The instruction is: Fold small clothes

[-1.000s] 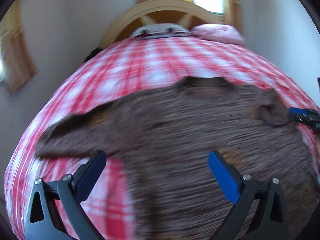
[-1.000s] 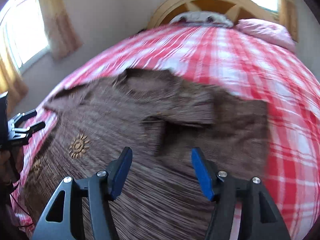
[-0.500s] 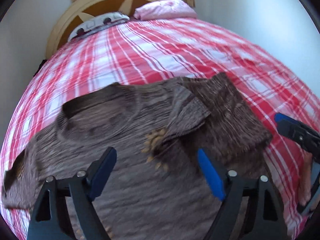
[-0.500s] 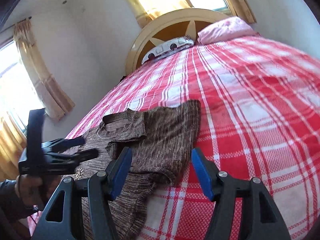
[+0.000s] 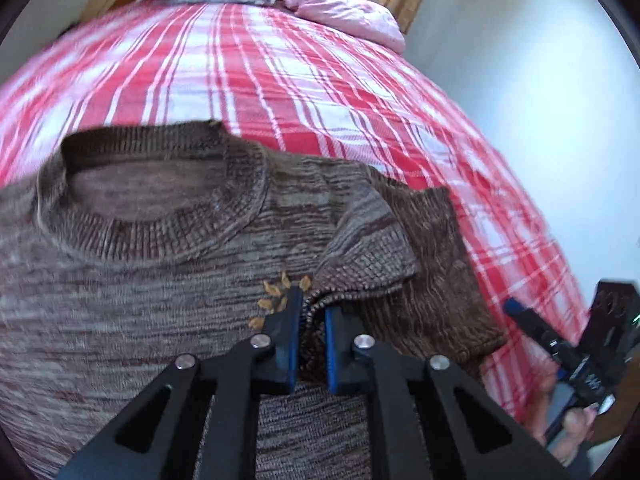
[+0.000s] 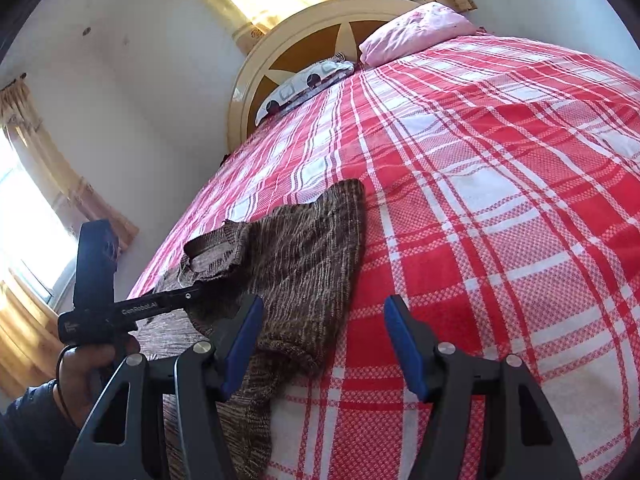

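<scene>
Left tongs point(image 5: 307, 312) pinch sweater point(image 5: 140, 280) sleeve; right tongs point(image 6: 324, 344) gape, empty.

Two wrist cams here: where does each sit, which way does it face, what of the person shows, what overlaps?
Left wrist: on the left hand-held gripper, looking down at the brown sweater, jaws shut on a fold of its knit; the right hand-held gripper and fingers show at right.
Right wrist: on the right hand-held gripper, jaws open and empty above the sweater's edge, facing up the bed to the headboard; the left hand and sleeve show at left.
Shared: sweater, plaid bedspread, pink pillow, headboard.
</scene>
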`<state>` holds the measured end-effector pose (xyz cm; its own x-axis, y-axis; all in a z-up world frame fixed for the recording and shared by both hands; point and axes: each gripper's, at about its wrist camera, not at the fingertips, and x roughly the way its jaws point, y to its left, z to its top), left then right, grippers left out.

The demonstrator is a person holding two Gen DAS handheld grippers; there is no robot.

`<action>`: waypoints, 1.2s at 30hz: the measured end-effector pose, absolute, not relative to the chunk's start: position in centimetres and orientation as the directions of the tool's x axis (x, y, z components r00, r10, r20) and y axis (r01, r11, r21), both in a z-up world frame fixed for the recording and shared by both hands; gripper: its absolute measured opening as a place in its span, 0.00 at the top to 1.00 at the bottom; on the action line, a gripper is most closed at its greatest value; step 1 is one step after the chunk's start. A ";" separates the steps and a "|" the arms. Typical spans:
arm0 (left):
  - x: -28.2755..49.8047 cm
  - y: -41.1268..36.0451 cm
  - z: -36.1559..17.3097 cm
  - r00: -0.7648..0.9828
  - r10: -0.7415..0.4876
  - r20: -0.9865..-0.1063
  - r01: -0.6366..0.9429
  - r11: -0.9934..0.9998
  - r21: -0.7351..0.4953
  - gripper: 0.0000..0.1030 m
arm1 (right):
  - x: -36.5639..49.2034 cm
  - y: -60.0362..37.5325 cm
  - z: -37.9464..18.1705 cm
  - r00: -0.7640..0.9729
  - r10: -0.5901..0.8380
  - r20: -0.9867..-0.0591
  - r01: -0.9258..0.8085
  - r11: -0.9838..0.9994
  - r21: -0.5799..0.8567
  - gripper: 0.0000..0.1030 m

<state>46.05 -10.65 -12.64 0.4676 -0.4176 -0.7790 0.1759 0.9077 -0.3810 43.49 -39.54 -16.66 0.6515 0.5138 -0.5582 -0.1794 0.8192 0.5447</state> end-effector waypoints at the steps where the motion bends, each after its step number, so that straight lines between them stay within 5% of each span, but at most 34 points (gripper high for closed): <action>1: 46.1 -10.4 -12.6 0.468 -0.436 -0.769 0.166 0.898 -0.409 0.90 | 43.4 -39.7 -16.7 0.652 0.514 -0.558 -0.177 0.818 0.547 0.38; 12: 44.5 -6.3 -8.5 0.554 -0.462 -0.693 0.181 0.879 -0.441 0.91 | 43.4 -39.5 -16.8 0.645 0.515 -0.565 -0.183 0.822 0.540 0.38; 28: 44.2 -0.2 -14.0 0.550 -0.304 -0.778 -0.027 0.925 -0.380 0.85 | 43.6 -38.8 -17.1 0.623 0.496 -0.605 -0.181 0.844 0.505 0.36; 34: 43.5 -0.8 -12.6 0.598 -0.271 -0.754 0.008 0.943 -0.333 0.38 | 43.7 -38.5 -17.2 0.615 0.490 -0.617 -0.181 0.850 0.495 0.36; 36: 43.7 -1.8 -12.3 0.614 -0.247 -0.750 0.025 0.955 -0.294 0.31 | 43.7 -38.4 -17.2 0.615 0.492 -0.616 -0.184 0.849 0.495 0.36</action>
